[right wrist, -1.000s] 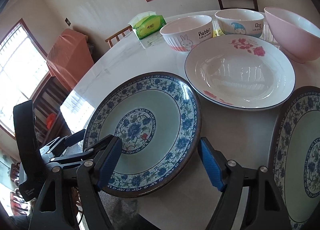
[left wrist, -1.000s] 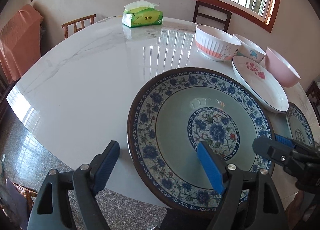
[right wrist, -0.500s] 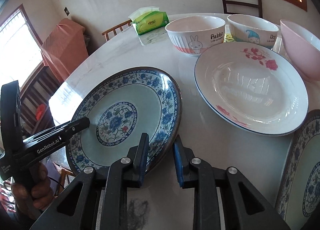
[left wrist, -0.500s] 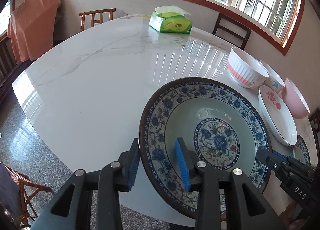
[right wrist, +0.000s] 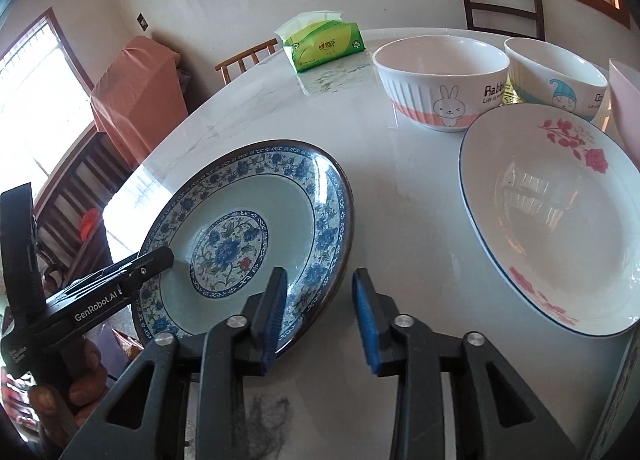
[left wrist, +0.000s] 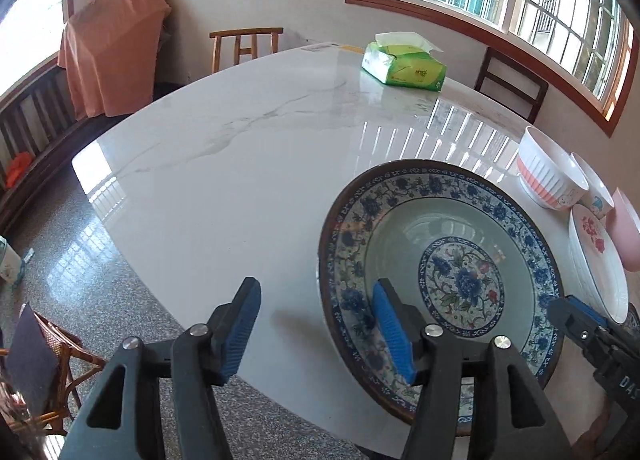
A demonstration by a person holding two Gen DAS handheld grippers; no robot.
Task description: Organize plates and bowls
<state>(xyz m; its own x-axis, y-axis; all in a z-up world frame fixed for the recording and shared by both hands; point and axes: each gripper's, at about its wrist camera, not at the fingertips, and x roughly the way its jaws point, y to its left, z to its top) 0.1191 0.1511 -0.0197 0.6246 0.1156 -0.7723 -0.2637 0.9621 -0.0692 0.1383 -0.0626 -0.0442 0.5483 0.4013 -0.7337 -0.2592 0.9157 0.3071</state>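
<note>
A blue-and-white floral plate (left wrist: 440, 280) (right wrist: 248, 244) lies near the table's front edge, its near rim over the edge. My left gripper (left wrist: 316, 328) straddles its left rim. One pad is over the plate's inside and the other over the table. The jaws are opening and the pads are clear of the rim. My right gripper (right wrist: 320, 314) straddles the opposite rim the same way, also opening and not pressing. Each gripper shows in the other's view: the right gripper (left wrist: 580, 324) and the left gripper (right wrist: 160, 256), which a hand holds.
A white rose plate (right wrist: 552, 228), a rabbit bowl (right wrist: 440, 88), a blue-hat bowl (right wrist: 556, 80) and a pink bowl (right wrist: 626, 100) stand at the right. A second blue plate (right wrist: 616, 392) peeks in at the lower right. A green tissue pack (left wrist: 404, 64) sits far back on the marble table (left wrist: 240, 164). Chairs surround the table.
Both grippers went from wide open to nearly shut around the plate's rims half a second ago, and now stand partly open again. The left view has swung further left.
</note>
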